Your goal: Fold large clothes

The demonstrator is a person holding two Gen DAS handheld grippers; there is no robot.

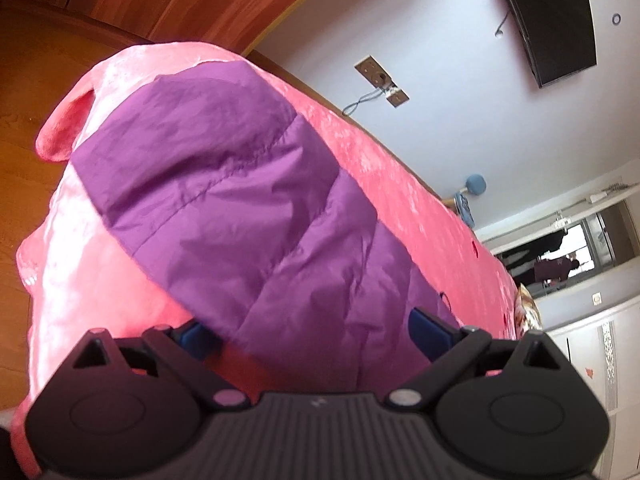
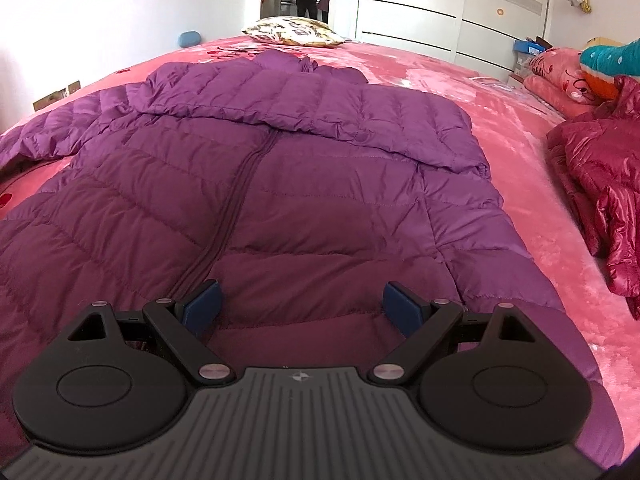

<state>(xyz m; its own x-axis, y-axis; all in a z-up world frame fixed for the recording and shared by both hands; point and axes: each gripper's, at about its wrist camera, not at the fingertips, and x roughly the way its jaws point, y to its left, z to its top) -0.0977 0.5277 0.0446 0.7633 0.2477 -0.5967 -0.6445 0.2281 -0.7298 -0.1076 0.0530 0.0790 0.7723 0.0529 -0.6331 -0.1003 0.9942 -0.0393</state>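
The purple quilted down jacket [image 2: 280, 168] lies spread flat on the pink plush bed cover [image 2: 520, 152], zip up. Its long axis runs from the near hem to the far collar, which points toward the patterned pillow [image 2: 294, 32]. The right tongs [image 2: 302, 312] hover spread over the near hem just right of the zip, pinching nothing. The left tongs [image 1: 316, 334], also spread and empty, hang over the jacket's left part, a sleeve by my judgement. Either hand seems close enough to begin a fold.
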